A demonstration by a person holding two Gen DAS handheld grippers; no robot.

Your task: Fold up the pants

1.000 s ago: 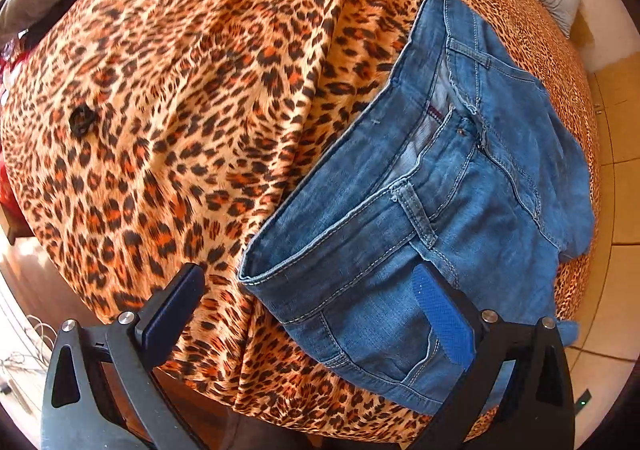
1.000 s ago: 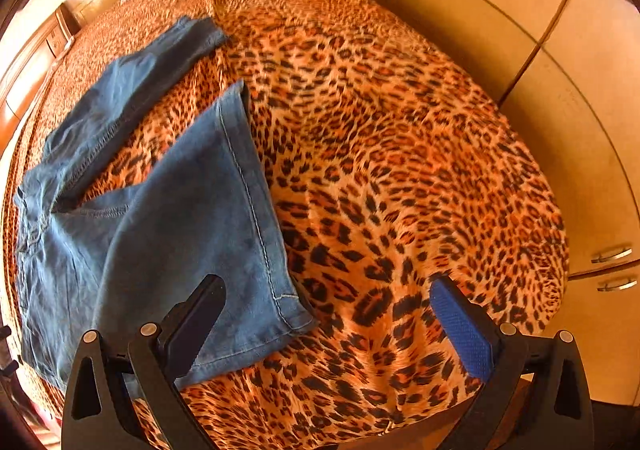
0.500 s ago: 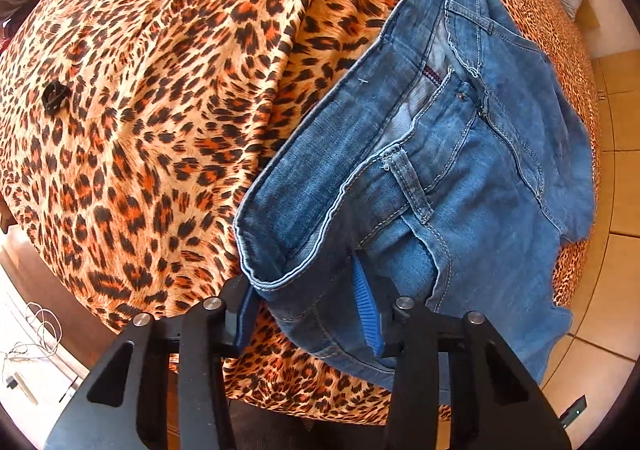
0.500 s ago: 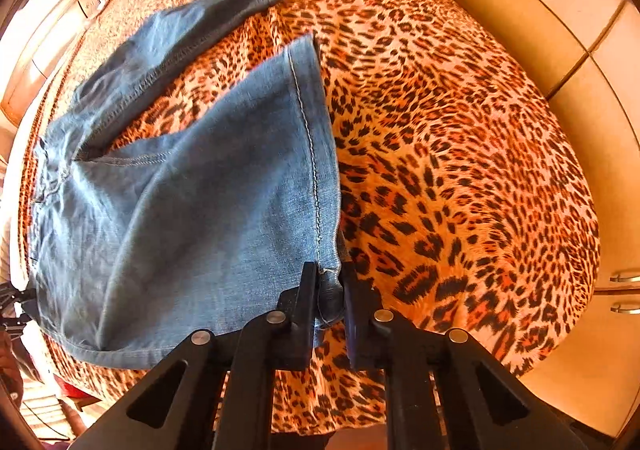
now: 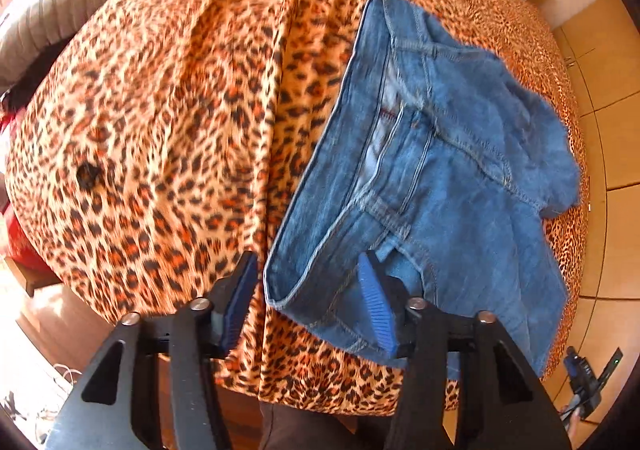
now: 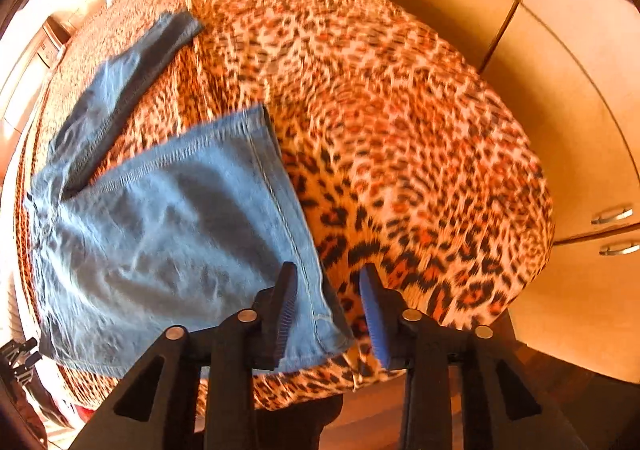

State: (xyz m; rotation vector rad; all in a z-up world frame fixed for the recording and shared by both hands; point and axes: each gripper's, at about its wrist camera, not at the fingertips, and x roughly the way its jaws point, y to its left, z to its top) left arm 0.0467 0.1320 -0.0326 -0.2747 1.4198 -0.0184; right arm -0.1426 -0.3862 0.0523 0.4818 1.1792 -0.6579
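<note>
We had both grippers, left (image 5: 308,306) and right (image 6: 328,314), parted, gripping nothing apparently (blurry); jeans (image 5: 440,190) lay unfolded, all folds remained.

Blue denim pants (image 5: 440,186) — lying flat, legs spread.

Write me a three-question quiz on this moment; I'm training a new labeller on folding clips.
1. True or false: the left gripper is shut on the jeans.
2. Which part of the jeans lies between the right gripper's fingers: A waistband, B leg hem corner, C pocket?
3. What pattern covers the bedspread?

Key: 1 false, its jaws stand open around the waistband corner. 2 B. 3 leopard print.
</note>
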